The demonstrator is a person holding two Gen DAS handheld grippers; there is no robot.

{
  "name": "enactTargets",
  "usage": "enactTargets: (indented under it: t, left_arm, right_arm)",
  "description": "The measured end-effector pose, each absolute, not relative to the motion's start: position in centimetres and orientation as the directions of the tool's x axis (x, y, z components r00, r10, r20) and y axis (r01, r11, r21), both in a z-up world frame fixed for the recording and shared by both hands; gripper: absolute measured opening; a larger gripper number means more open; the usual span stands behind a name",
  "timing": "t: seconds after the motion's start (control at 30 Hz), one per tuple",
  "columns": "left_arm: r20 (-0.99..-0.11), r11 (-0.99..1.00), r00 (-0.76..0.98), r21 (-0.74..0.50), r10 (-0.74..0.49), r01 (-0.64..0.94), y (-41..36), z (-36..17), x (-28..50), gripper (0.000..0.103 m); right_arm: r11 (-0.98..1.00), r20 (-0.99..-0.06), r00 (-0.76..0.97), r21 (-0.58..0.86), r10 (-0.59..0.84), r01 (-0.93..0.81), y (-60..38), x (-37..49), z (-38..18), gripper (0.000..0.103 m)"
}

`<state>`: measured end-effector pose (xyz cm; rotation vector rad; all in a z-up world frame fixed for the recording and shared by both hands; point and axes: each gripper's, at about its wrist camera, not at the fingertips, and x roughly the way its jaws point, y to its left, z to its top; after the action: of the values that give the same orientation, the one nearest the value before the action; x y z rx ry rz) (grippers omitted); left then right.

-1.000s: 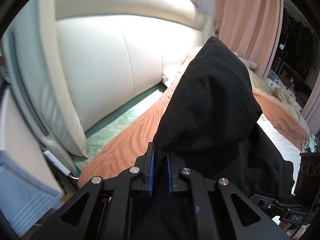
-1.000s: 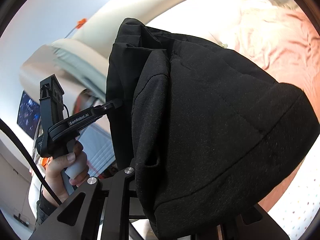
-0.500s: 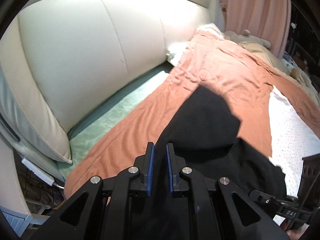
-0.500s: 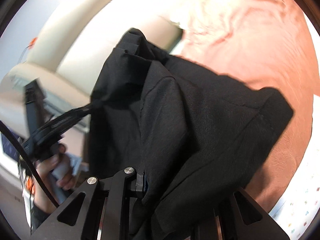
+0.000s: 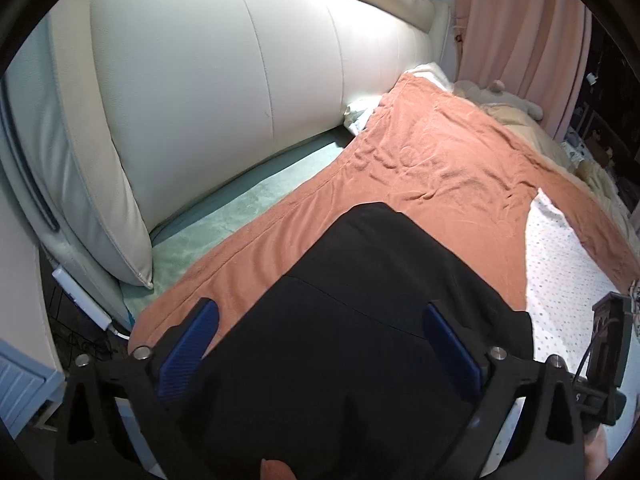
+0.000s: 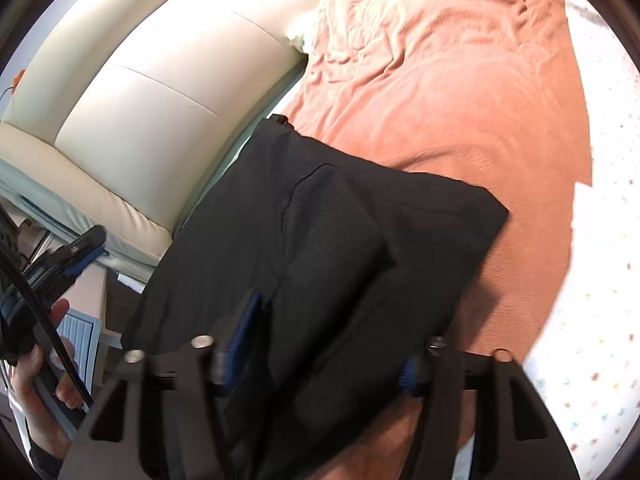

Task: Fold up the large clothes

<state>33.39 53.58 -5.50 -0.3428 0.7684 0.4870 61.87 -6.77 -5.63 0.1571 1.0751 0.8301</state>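
Left wrist view, from left to right. A cream padded headboard (image 5: 224, 92) fills the upper left. A pale green sheet (image 5: 240, 216) runs along its base. An orange blanket (image 5: 440, 176) covers the bed to the right of the sheet. A white dotted sheet (image 5: 560, 280) lies bare at the right edge, below a pink curtain (image 5: 520, 28).

The black garment (image 5: 360, 320) lies flat on the orange blanket, folded into a block. The left gripper (image 5: 320, 336) hangs over its near end. The jaws are opening and stand wide apart. The blue pads (image 5: 190, 340) sit on either side of the garment and do not press on it.

Right wrist view, from left to right. A hand (image 6: 36, 384) at the lower left edge holds the other gripper's handle. The headboard (image 6: 152, 92) sits above it. The garment (image 6: 320, 248) lies in the middle, one edge close to the headboard and the rest on the blanket (image 6: 460, 100). The right gripper (image 6: 320, 340) is over its near end. The jaws are opening. Cloth lies between the pads (image 6: 240, 332), but the blurred frame shows no pinch.
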Motion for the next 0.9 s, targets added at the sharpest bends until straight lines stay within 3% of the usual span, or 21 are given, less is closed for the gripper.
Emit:
enactTargets:
  t: [0.07, 0.13, 0.33, 0.4, 0.9]
  left_arm:
    - [-0.721, 0.836, 0.632, -0.136, 0.285, -0.531, 52.8, -5.0, 32.6, 0.103]
    - [-0.714, 0.839, 0.644, -0.150, 0.274, -0.523, 51.8, -4.5, 31.9, 0.103]
    - [-0.688, 0.852, 0.681, -0.177, 0.250, -0.492, 48.5, -2.8, 30.2, 0.103]
    - [-0.676, 0.855, 0.695, -0.187, 0.245, -0.484, 47.4, -2.2, 29.5, 0.103]
    - [-0.578, 0.908, 0.778, -0.146, 0.245, -0.394, 36.9, 2.2, 24.0, 0.103]
  right_arm:
    - [0.701, -0.720, 0.226, 0.471, 0.657, -0.535, -8.1, 61.3, -4.8, 0.069]
    - [0.703, -0.716, 0.256, 0.440, 0.650, -0.559, -6.5, 60.0, -3.2, 0.084]
    - [0.733, -0.727, 0.338, 0.326, 0.598, -0.598, -3.6, 55.0, -0.4, 0.088]
    - [0.743, -0.719, 0.367, 0.305, 0.589, -0.595, -3.6, 53.7, 0.6, 0.103]
    - [0.788, -0.630, 0.534, 0.216, 0.564, -0.577, -13.9, 46.3, 6.3, 0.103]
